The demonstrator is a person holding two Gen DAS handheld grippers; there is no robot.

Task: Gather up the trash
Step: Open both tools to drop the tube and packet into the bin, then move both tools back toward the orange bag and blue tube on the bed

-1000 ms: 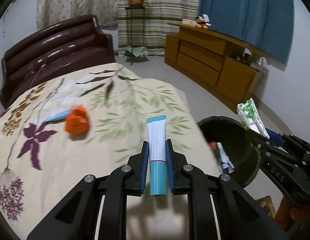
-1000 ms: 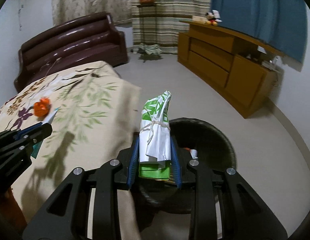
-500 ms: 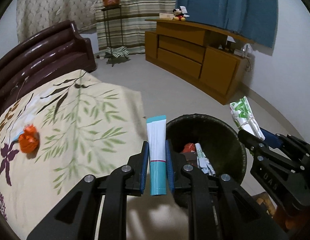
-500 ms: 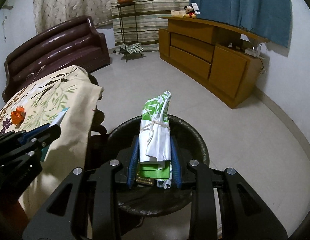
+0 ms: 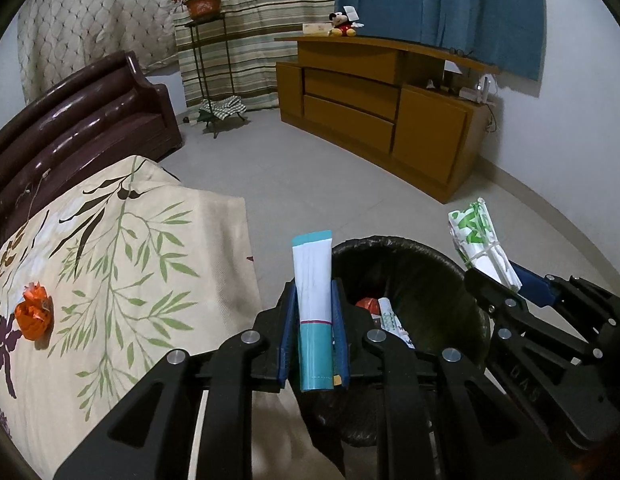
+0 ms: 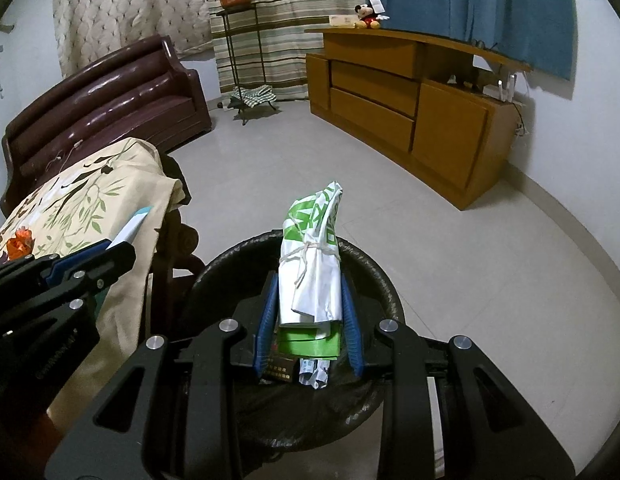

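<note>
My left gripper (image 5: 313, 292) is shut on a white and teal tube (image 5: 313, 280), held upright just left of the black trash bin (image 5: 445, 268). My right gripper (image 6: 310, 280) is shut on a green and white bag bundle tied with string (image 6: 311, 256), directly over the black bin (image 6: 373, 280). In the left wrist view that bundle (image 5: 479, 240) sits above the bin's right rim. Inside the bin lie a red scrap (image 5: 365, 303) and white wrappers (image 5: 391, 320). A crumpled orange wrapper (image 5: 33, 314) rests on the floral cloth.
The floral tablecloth (image 5: 150, 264) covers a table to the left of the bin. A dark brown sofa (image 6: 110, 92) stands behind it. A wooden cabinet (image 6: 409, 100) lines the right wall, and a plant stand (image 6: 238, 40) is at the back. Bare floor (image 6: 469, 260) lies right of the bin.
Both grippers have swung right, away from the table toward the bin. The bin now sits under the right gripper and beside the left one. The orange wrapper has slid to the left edge.
</note>
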